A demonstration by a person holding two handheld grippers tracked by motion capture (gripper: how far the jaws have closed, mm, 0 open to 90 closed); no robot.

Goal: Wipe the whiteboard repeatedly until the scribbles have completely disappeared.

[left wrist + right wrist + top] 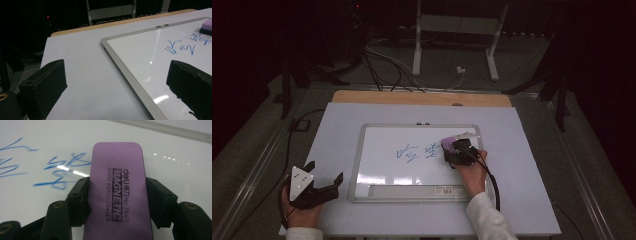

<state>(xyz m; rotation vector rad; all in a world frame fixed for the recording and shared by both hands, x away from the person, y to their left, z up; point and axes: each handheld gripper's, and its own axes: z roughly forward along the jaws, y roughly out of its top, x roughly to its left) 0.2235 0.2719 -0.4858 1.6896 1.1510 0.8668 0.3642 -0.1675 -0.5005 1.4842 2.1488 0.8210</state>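
A whiteboard (377, 150) with a silver frame lies on the pale table cover and carries blue scribbles (417, 151) near its middle. My right gripper (451, 148) is shut on a purple magnetic whiteboard eraser (117, 192), its black pads pressing on both long sides. The eraser (447, 144) rests on the board just right of the blue scribbles (60, 172). My left gripper (324, 177) stands open over the table, left of the board's lower left corner, with nothing between its fingers. In the left gripper view the board frame (125, 67) runs between the jaws, and the eraser (207, 27) shows far off.
A grey tray strip (409, 191) with a label runs along the board's near edge. A white marker (467, 135) lies on the board behind the eraser. The wooden table edge (422, 98) is at the back; cables (387, 65) and a white stand (454, 35) are on the floor beyond.
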